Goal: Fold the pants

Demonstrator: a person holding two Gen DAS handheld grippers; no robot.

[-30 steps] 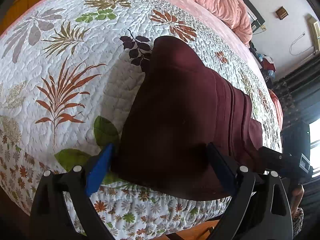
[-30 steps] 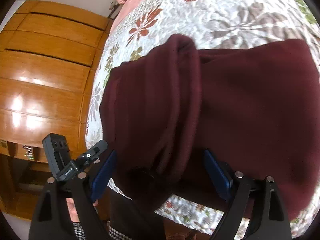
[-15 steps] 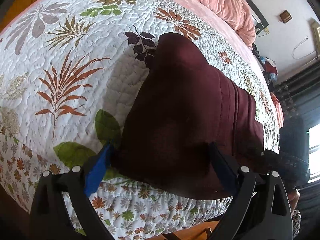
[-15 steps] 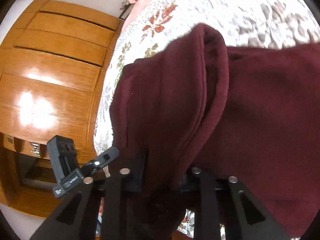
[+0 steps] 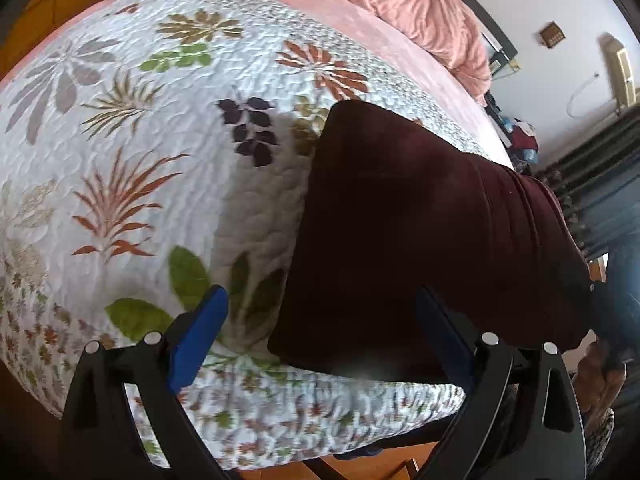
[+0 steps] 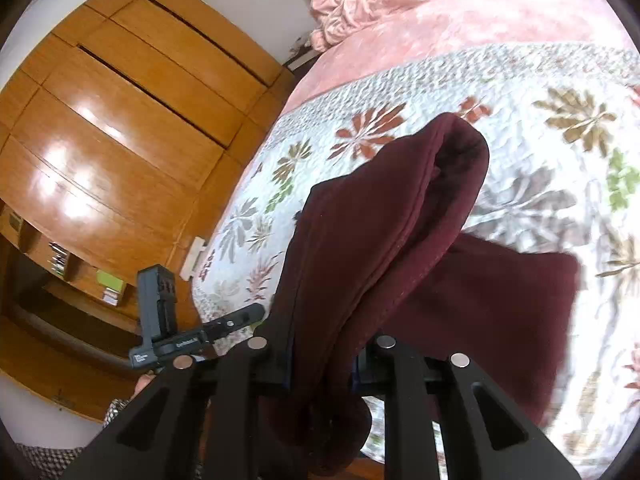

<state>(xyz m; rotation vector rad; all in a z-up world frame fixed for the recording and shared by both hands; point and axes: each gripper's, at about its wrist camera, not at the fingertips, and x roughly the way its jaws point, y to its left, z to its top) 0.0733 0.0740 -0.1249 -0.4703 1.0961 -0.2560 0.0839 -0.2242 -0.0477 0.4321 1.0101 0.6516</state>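
Pants [image 6: 384, 248] on the bed [image 5: 168, 168], near edge. Right gripper [image 6: 320, 364] fingers just closed, clamped on a thick bunch of fabric; left gripper [image 5: 320, 340] fingers apart, nothing held. Risk imo: one-sided lift drags the rest crooked.

Both wrist views close, angled down at shared pants [image 5: 420, 240] on bed [image 6: 520, 92].
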